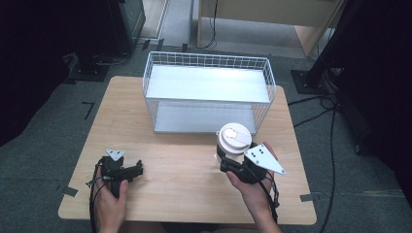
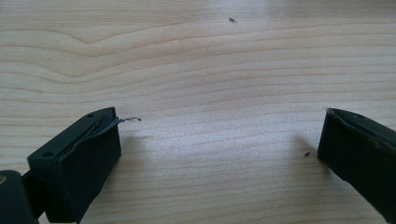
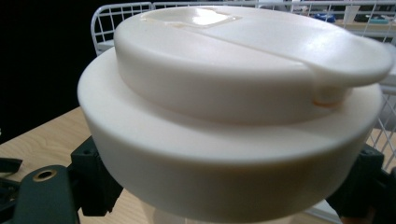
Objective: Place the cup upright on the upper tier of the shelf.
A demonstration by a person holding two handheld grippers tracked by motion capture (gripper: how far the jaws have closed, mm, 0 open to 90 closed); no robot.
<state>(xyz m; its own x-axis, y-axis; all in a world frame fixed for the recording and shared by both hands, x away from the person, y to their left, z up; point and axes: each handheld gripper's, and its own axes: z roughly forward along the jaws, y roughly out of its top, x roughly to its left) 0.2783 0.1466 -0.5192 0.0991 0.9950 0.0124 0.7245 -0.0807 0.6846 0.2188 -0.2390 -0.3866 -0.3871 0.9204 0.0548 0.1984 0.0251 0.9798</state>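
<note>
Presently the wooden table (image 1: 184,160) carries a white wire basket (image 1: 209,92) with two shelves, both bare, standing toward the table's far side. Just in front of the basket's near right corner is a cup with a white lid (image 1: 234,138), upright, with the right gripper (image 1: 228,160) around its body below the lid. The jaws stand on either side of the cup and appear closed on it; whether the cup rests on the table or is lifted cannot be told. Judged from this, the pick is made or nearly so, and the placing, probably onto a basket shelf, remains.

The left gripper (image 1: 138,168) lies well to the left of the cup, low over bare wood, its jaws wide apart and holding nothing.

The right gripper view shows the lid (image 3: 233,107) close up: a raised centre with a flip tab, detail the high view renders only as a pale disc. The left gripper view shows the spread fingers (image 2: 74,163) and wood grain, confirming the empty gap.
</note>
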